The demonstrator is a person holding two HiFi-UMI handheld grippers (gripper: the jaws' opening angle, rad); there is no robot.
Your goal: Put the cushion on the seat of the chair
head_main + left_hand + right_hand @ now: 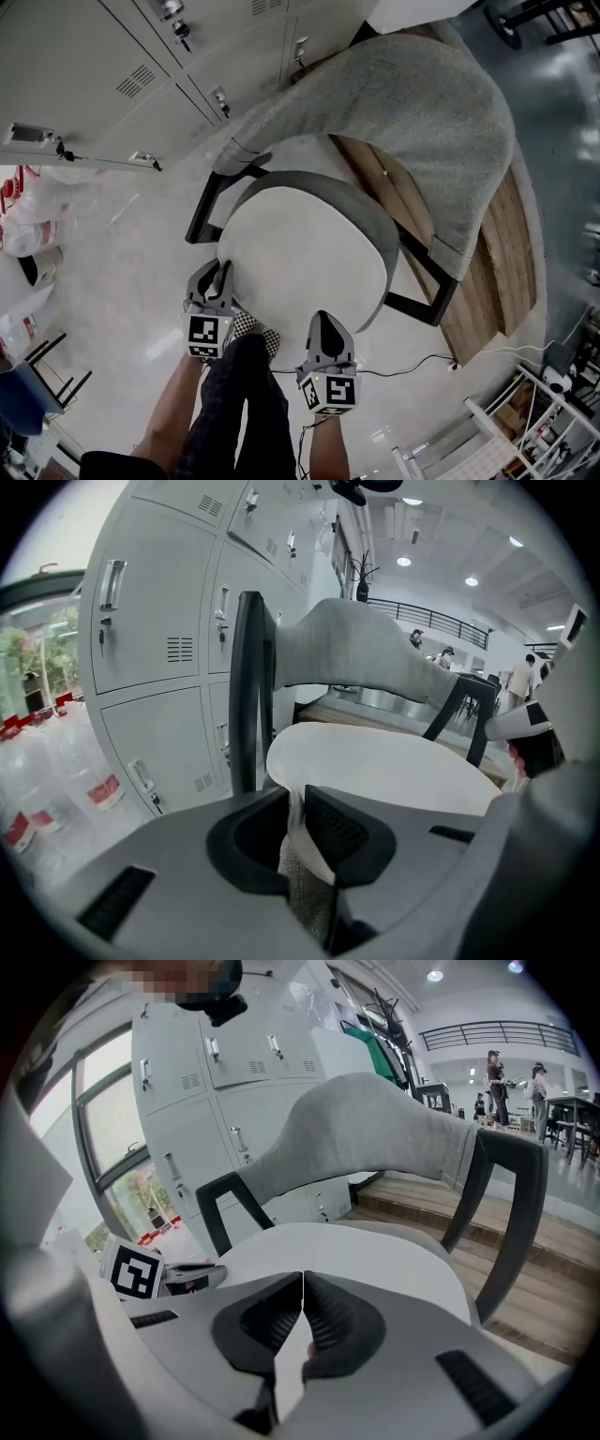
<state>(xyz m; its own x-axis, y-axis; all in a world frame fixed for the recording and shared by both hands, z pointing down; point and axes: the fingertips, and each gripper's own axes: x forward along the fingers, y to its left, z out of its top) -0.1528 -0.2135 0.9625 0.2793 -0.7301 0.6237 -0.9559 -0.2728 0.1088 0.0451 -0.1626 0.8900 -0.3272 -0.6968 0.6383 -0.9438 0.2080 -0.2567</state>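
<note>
A round white cushion point(300, 258) with a grey underside lies over the seat of a chair point(422, 103) that has a curved grey backrest and black legs. My left gripper point(222, 274) is shut on the cushion's near left edge; the white cover and grey fabric point(305, 874) are pinched between its jaws. My right gripper point(325, 330) is shut on the cushion's near right edge, a thin white fold point(302, 1312) caught between its pads. In the right gripper view the cushion point(366, 1255) spreads ahead under the backrest point(375, 1133).
Grey lockers point(103, 66) stand close behind and left of the chair. A wooden platform point(497, 272) runs under and right of it. A cable point(422, 364) trails on the pale floor at the right. The person's legs point(234, 412) stand between the grippers.
</note>
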